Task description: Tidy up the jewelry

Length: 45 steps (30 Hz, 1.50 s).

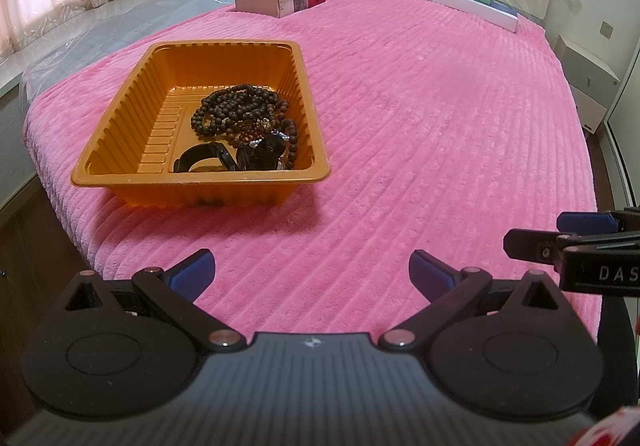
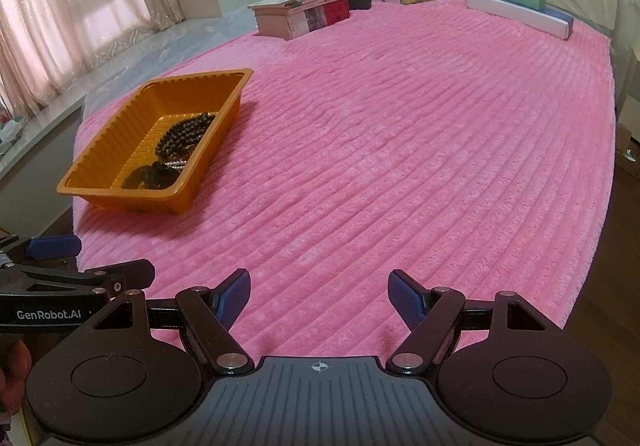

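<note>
Beads (image 1: pixel 244 110) all sit in the orange tray (image 1: pixel 120 178) at frame left, so we've got both grippers (image 1: pixel 312 274) (image 2: pixel 320 294) wide open, holding nothing.

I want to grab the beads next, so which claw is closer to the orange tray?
Left. The left claw sits just short of the orange tray; the right claw is farther off to the tray's right.
</note>
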Each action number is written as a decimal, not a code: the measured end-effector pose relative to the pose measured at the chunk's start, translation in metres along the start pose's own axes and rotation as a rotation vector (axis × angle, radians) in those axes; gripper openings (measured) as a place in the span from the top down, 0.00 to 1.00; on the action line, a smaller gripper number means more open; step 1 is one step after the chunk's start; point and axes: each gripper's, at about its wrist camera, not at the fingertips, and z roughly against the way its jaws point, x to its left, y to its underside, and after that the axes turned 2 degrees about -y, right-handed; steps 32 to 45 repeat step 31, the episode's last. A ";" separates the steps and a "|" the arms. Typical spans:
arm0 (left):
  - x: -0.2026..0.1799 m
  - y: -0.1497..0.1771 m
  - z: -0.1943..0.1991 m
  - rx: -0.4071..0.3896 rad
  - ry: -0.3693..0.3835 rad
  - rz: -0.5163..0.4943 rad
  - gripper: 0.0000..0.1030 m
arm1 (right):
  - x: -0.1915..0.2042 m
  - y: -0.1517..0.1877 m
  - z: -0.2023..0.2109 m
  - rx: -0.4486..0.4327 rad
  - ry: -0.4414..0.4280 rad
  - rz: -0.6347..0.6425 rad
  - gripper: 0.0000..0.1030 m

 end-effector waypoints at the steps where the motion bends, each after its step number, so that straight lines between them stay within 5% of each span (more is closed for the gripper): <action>1: 0.000 0.000 0.000 0.000 0.000 0.000 0.00 | 0.000 0.000 0.000 0.000 0.001 0.000 0.27; 45: 0.000 -0.001 -0.003 -0.008 0.017 -0.006 0.00 | 0.001 -0.002 -0.001 0.002 0.000 0.004 0.27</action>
